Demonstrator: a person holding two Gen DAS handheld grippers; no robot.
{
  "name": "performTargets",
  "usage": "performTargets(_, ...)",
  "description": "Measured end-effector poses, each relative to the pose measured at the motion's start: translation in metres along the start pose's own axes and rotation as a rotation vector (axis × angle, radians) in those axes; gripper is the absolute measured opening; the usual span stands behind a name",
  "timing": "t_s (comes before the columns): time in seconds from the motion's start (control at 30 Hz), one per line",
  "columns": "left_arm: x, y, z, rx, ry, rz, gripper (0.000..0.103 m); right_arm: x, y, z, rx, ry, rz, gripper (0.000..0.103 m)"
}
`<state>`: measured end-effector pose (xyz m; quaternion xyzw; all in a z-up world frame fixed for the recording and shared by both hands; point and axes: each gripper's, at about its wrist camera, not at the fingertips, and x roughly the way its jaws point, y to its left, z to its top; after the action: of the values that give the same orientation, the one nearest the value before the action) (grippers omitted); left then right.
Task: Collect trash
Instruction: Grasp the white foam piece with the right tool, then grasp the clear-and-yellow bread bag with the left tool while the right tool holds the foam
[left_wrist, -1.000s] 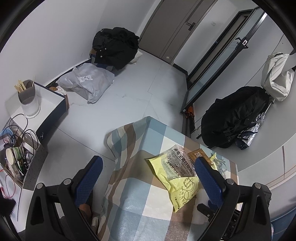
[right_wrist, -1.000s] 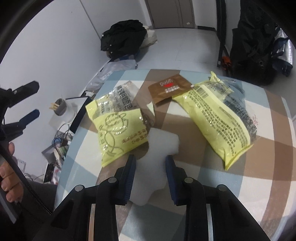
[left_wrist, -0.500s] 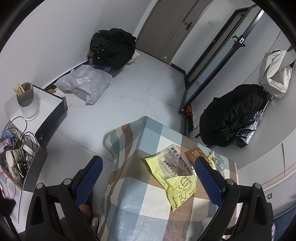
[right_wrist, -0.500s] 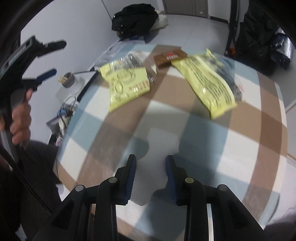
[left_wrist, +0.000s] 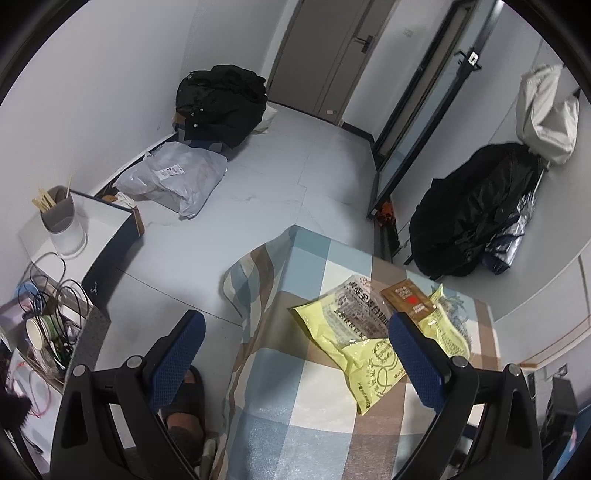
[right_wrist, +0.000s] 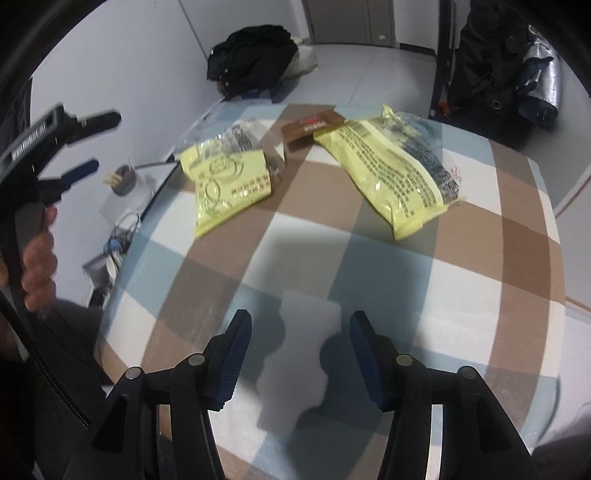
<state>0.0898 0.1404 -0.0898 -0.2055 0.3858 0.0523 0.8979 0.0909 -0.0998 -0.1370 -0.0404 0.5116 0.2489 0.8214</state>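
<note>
Both grippers' fingers (right_wrist: 236, 354) apart, empty; white foam piece (right_wrist: 295, 354) loose between right pair, edges blurred.

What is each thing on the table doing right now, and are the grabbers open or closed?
White foam piece: flat on the tablecloth, between the right pads, not pinched.
Right hand-held gripper: open, jaws just been opening.
Left hand-held gripper: open, empty, above the table edge.
Left yellow bag: lying flat, crumpled.
Right yellow bag: lying flat, puffy.
Brown packet: flat, between the bags at the far edge.
</note>
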Motion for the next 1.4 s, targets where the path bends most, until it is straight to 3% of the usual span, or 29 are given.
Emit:
performTargets(0.07,-0.006,-0.006,0.003,0.044,-0.036,0.010,0.098,0.002,-0.003,0.001,0.019,-0.017,-0.008,0.049)
performTargets(0.1,-0.007,-0.009,0.006,0.071,-0.039,0.006,0.098,0.004,-0.004,0.002,0.028,-0.017,-0.015,0.036)
performTargets(0.13,-0.007,-0.012,0.008,0.092,-0.038,0.005,0.098,0.005,-0.005,0.001,0.034,-0.009,-0.013,0.033)
performTargets(0.23,-0.004,-0.021,0.015,0.152,-0.008,-0.013,0.098,0.004,-0.010,0.000,0.041,-0.006,0.020,0.032)
performTargets(0.47,0.028,-0.049,0.023,0.423,0.166,-0.095,0.098,-0.009,-0.023,-0.006,0.062,-0.065,0.093,0.031)
performTargets(0.63,0.069,-0.067,0.021,0.549,0.349,-0.166,0.098,-0.010,-0.032,-0.013,0.076,-0.094,0.134,0.031)
performTargets(0.83,0.099,-0.088,0.010,0.724,0.472,-0.199,0.098,-0.010,-0.045,-0.012,0.107,-0.107,0.178,0.031)
performTargets(0.93,0.115,-0.093,0.002,0.818,0.529,-0.143,0.098,-0.010,-0.047,-0.011,0.112,-0.108,0.192,0.031)
performTargets(1.07,0.137,-0.083,-0.002,0.790,0.638,-0.128,0.099,-0.007,-0.050,-0.012,0.121,-0.104,0.209,0.031)
performTargets(1.3,0.127,-0.088,-0.013,0.880,0.590,-0.120,0.100,-0.004,-0.059,-0.010,0.153,-0.106,0.230,0.031)
performTargets(1.4,0.122,-0.089,-0.016,0.893,0.573,-0.109,0.095,-0.002,-0.062,-0.010,0.165,-0.102,0.236,0.031)
